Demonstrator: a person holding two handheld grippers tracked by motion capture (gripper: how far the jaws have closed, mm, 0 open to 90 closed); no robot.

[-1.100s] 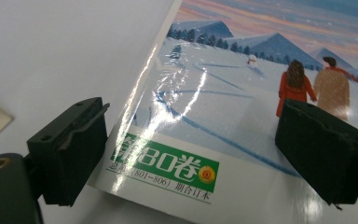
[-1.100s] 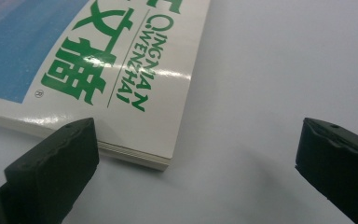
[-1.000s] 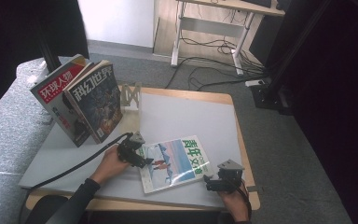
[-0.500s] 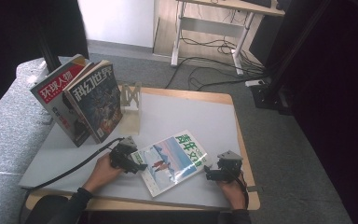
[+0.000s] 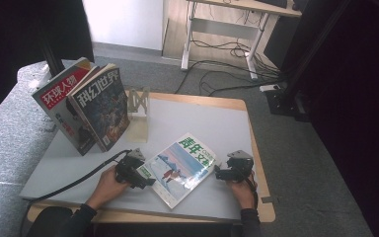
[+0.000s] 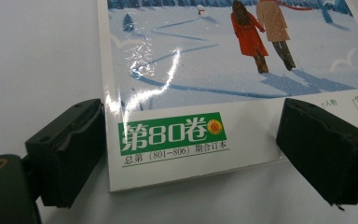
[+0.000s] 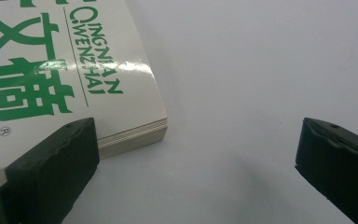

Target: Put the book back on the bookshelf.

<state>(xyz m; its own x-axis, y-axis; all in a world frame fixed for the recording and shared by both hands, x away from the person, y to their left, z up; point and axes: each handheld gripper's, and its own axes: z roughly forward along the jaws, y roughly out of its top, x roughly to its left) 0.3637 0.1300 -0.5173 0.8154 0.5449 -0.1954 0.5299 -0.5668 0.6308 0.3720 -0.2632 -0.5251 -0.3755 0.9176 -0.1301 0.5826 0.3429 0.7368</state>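
Two claws at opposite ends of one magazine [image 5: 180, 169], lying flat and askew near the front edge of the grey tabletop [image 5: 202, 118], cover up with a snow scene and green title characters. Left claw [image 5: 139, 174] held in the left hand [image 5: 106, 183], at the magazine's lower-left corner; jaws spread wide apart in the left gripper view, straddling that end of the cover, one jaw at the spine side on bare tabletop, the other over the white bottom margin, with the green volume label [image 6: 171, 132] between them; gripping nothing, contact with the cover not clear. Right claw [image 5: 223, 173] held in the right hand [image 5: 242, 190], just beside the magazine's upper-right corner; jaws likewise wide apart in the right gripper view, one jaw in front of the page edge near the corner, the other well out over bare tabletop; clamped on nothing. Page block visible at that corner, resting on the surface. Farther back on the left, two more magazines standing upright and leaning together: a red-banded magazine [image 5: 58, 96] behind and a dark-covered magazine [image 5: 101, 108] in front, close beside a clear acrylic bookend [image 5: 139, 111] on their right. Black cable [image 5: 74, 180] trailing from the left claw across the tabletop toward the front-left edge.
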